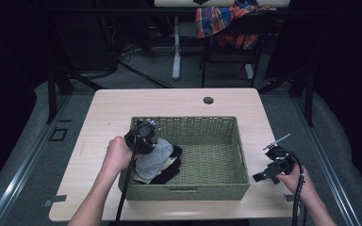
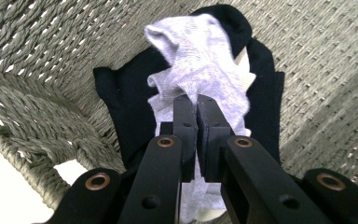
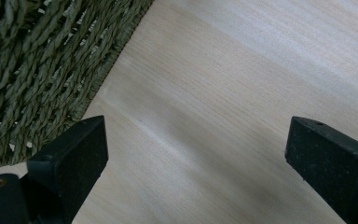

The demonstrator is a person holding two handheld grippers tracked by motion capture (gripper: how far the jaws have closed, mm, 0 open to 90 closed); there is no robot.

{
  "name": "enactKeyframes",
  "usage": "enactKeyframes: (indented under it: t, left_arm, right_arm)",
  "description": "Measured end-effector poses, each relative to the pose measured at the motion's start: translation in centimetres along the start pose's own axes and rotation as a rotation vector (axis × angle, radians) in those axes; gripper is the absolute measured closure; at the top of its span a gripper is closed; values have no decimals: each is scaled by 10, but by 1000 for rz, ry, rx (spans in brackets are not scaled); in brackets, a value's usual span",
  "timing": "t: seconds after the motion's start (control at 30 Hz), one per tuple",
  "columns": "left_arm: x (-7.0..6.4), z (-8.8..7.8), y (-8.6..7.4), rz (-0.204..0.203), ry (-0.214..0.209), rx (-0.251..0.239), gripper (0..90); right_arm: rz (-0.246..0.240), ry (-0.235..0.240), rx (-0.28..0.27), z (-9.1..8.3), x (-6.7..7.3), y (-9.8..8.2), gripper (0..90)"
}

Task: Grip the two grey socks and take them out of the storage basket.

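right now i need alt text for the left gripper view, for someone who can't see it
The left hand-held gripper is shut on a light grey sock, its two black jaws pinching the fabric. The sock lies over black socks in a green woven basket.

I can read no words, labels, brand marks, numbers or signs anywhere near my claws: nothing legible on the basket, the socks or the tabletop.

Black two-jaw grippers (image 2: 196, 100) with brass-ringed screws, trailing black cables.
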State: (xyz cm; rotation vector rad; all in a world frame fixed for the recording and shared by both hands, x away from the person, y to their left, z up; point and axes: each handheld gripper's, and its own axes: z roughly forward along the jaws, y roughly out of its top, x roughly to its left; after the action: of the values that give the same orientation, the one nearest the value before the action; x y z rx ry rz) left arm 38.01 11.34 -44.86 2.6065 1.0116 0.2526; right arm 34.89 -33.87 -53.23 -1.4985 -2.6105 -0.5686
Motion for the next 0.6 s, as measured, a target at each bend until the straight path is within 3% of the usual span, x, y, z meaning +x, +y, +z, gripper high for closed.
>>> enactKeyframes:
  t: [0.1, 0.13, 0.23, 0.6]
  left_arm:
    - [1, -5, 0, -8, -12, -13, 879]
    - [1, -9, 0, -7, -11, -15, 880]
    - [2, -11, -1, -7, -11, -25, 880]
    - [6, -26, -2, -19, -6, -63, 882]
  right_arm:
    - [17, -15, -19, 2, 2, -1, 55]
    - [1, -13, -1, 0, 1, 0, 55]
    - [18, -14, -20, 2, 2, -1, 55]
    - [9, 0, -8, 0, 0, 0, 53]
